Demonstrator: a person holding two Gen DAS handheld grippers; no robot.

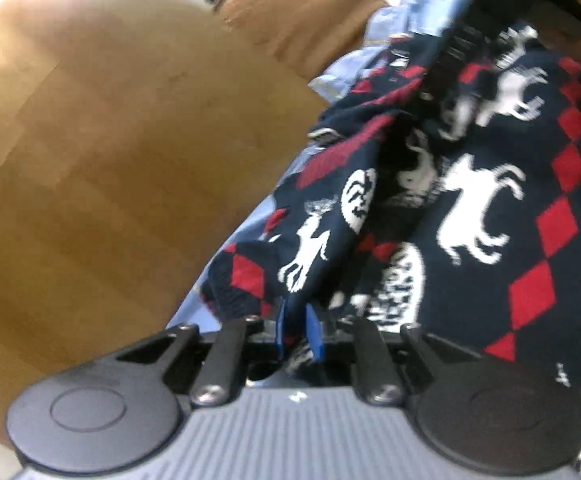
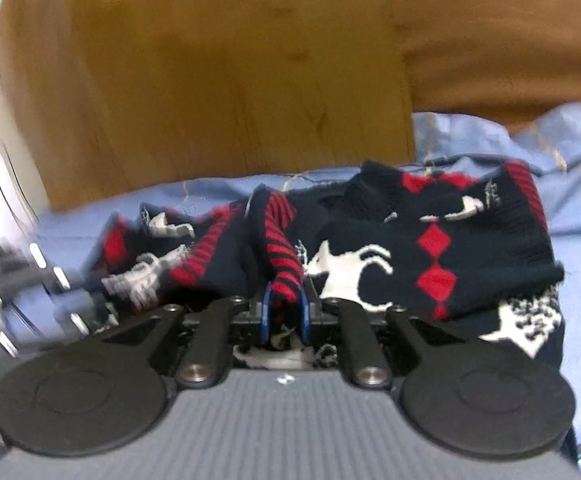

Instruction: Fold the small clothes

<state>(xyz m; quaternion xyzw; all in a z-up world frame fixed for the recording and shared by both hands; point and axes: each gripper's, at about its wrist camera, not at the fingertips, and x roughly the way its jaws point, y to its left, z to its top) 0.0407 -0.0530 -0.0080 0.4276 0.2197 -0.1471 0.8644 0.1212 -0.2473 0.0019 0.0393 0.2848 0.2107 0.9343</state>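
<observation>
A navy knitted sweater (image 1: 470, 200) with white animal figures and red diamonds lies crumpled on a light blue sheet (image 1: 242, 236). In the left wrist view my left gripper (image 1: 299, 332) is shut on a fold of the sweater's edge, with cloth pinched between its blue pads (image 1: 314, 336). The right wrist view shows the same sweater (image 2: 410, 248) spread across the sheet (image 2: 570, 208). My right gripper (image 2: 284, 312) is shut on a red-striped navy ribbed band (image 2: 282, 256), which rises between its blue pads (image 2: 265, 312).
A brown wooden panel (image 2: 210, 80) stands behind the bed, seen also in the left view as the wooden panel (image 1: 110, 140). A brown cushion (image 2: 510, 40) lies at the back right. A blurred grey object with metal bits (image 2: 22, 280) is at the left edge.
</observation>
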